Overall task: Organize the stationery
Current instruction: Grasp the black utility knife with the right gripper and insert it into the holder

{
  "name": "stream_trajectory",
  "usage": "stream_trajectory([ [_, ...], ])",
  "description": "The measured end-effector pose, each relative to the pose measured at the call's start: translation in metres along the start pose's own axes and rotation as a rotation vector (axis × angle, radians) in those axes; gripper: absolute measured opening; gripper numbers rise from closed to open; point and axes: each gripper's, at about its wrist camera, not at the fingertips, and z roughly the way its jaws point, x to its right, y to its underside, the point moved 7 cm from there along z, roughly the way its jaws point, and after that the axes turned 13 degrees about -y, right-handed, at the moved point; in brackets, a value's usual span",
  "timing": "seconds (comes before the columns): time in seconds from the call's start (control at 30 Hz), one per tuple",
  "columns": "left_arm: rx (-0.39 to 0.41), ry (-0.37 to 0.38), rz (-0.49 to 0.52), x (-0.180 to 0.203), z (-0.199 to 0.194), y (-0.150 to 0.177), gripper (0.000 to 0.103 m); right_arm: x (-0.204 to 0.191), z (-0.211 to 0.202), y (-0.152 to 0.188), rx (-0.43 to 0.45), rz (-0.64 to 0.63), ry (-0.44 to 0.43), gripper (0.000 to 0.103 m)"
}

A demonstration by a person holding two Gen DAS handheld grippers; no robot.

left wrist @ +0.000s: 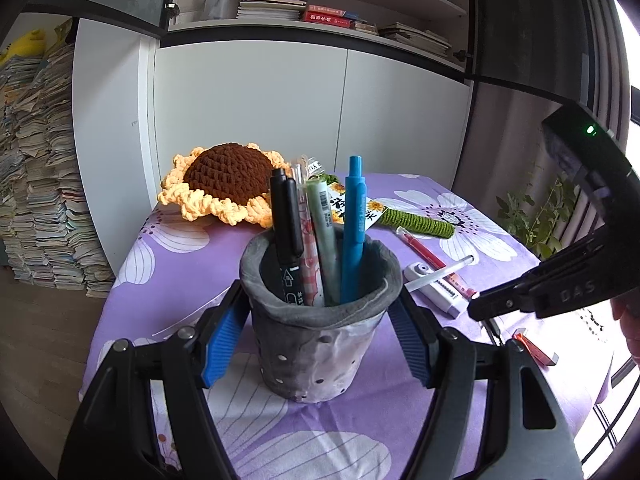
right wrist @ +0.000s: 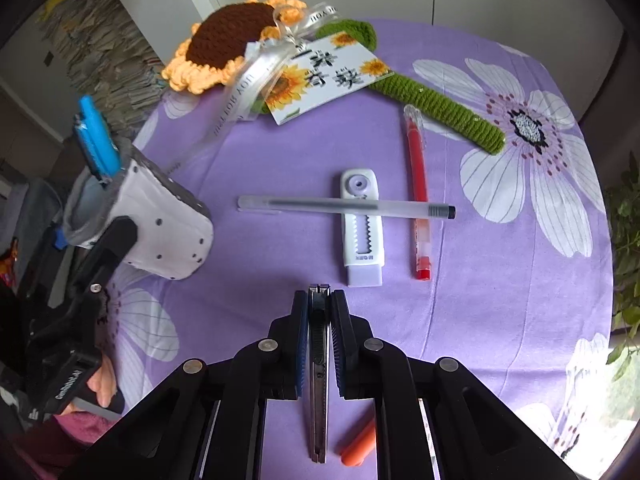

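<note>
A grey pen holder (left wrist: 320, 328) stands on the purple flowered tablecloth (left wrist: 168, 272). It holds a blue pen (left wrist: 354, 232), a black marker (left wrist: 286, 224) and others. My left gripper (left wrist: 318, 344) has its blue pads against both sides of the holder, shut on it. The holder also shows in the right wrist view (right wrist: 156, 224). My right gripper (right wrist: 319, 304) is shut on a utility knife (right wrist: 318, 360) with an orange end (right wrist: 358, 446). Ahead of it lie a white correction tape (right wrist: 362, 236), a clear pen (right wrist: 344, 205) across it, and a red pen (right wrist: 418, 196).
A crocheted sunflower (right wrist: 228, 40) with a green stem (right wrist: 440, 108) and a card (right wrist: 324, 76) lies at the table's far side. White cabinets (left wrist: 280, 112) and bookshelves stand behind. Paper stacks (left wrist: 36, 180) are at left. A plant (left wrist: 532, 216) is at right.
</note>
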Motion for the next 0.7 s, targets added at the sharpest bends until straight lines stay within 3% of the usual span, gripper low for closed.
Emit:
stream_trajectory([
  [0.43, 0.0, 0.02, 0.003, 0.003, -0.002, 0.002, 0.069, -0.098, -0.119, -0.028, 0.348, -0.243, -0.099, 0.012],
  [0.57, 0.0, 0.019, 0.004, 0.004, -0.002, 0.002, 0.069, -0.122, -0.132, -0.042, 0.405, -0.294, -0.128, 0.012],
  [0.7, 0.0, 0.019, 0.004, 0.004, -0.002, 0.002, 0.069, -0.134, -0.126, -0.052, 0.404, -0.321, -0.159, 0.012],
])
